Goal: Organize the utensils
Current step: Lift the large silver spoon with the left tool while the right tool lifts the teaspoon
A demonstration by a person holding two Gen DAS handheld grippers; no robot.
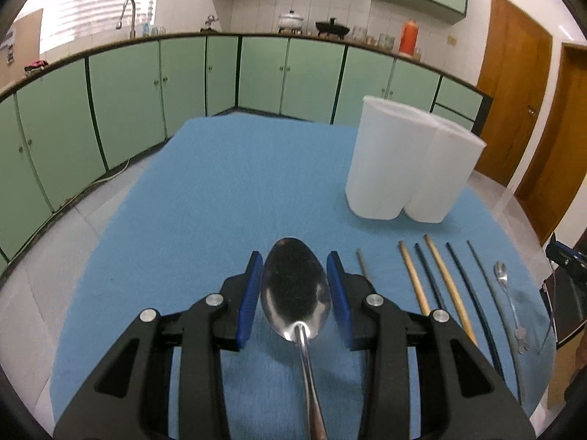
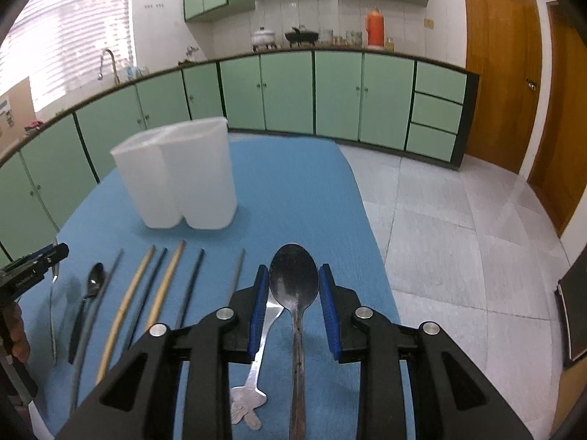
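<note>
In the left wrist view a large steel spoon (image 1: 295, 293) lies on the blue cloth between the open blue pads of my left gripper (image 1: 295, 267), which do not touch it. In the right wrist view another large spoon (image 2: 293, 278) lies between the open pads of my right gripper (image 2: 293, 278). A flat utensil with a cartoon-shaped handle (image 2: 253, 385) lies just left of that spoon. Several chopsticks (image 1: 440, 286) (image 2: 146, 293) and a small spoon (image 1: 504, 282) (image 2: 90, 293) lie in a row. A white two-compartment holder (image 1: 407, 165) (image 2: 179, 176) stands upright behind them.
The blue cloth (image 1: 220, 183) covers the table, with tiled floor (image 2: 458, 238) past its right edge. Green cabinets line the far wall. My left gripper shows at the left edge of the right wrist view (image 2: 33, 264).
</note>
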